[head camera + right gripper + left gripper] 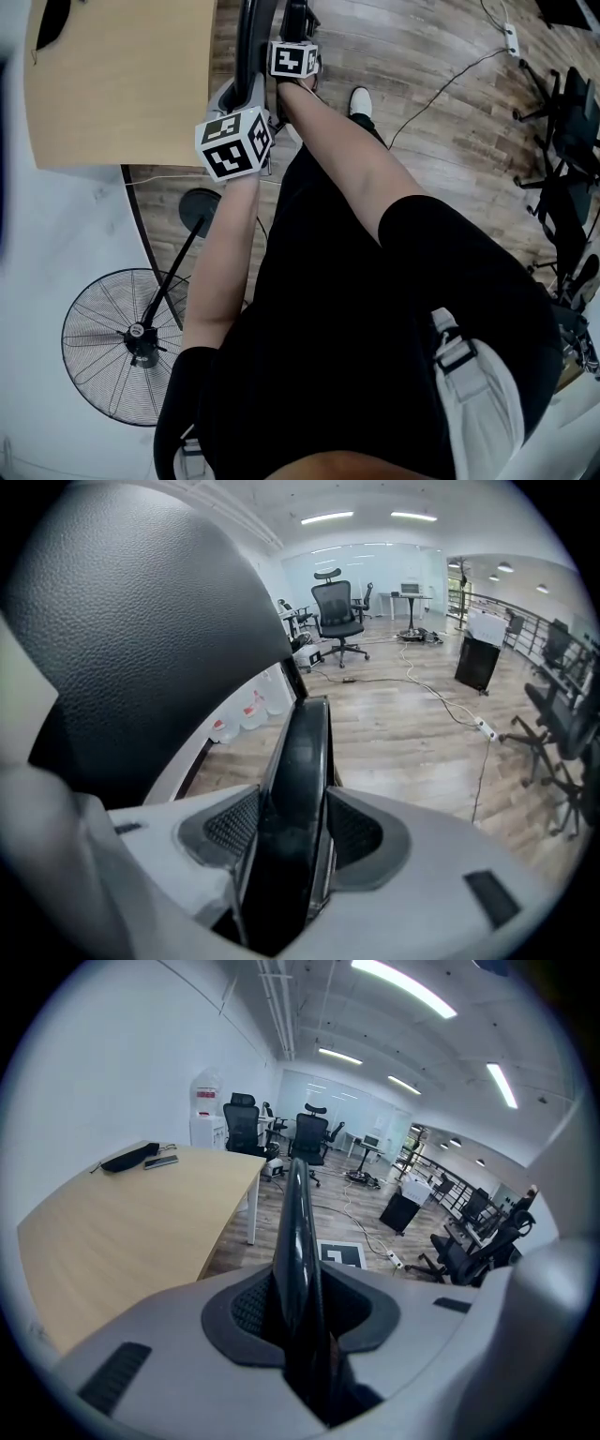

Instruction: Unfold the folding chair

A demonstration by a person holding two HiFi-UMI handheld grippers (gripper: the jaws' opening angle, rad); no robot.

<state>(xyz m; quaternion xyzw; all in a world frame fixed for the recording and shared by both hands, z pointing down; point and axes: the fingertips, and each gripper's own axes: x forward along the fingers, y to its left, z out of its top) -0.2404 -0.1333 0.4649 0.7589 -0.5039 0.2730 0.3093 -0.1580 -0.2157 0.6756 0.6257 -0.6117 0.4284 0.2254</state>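
Tubing of the folding chair (249,37) runs up the top centre of the head view, beside the wooden table (122,84) at upper left — we have our left gripper (246,94) clenched on one black bar and our right gripper (298,23) on another above it.

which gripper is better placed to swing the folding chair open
Probably right: the right gripper is shut on a frame bar beside the padded panel, further from the person. The left gripper clamps a thin tube, suited to steadying.
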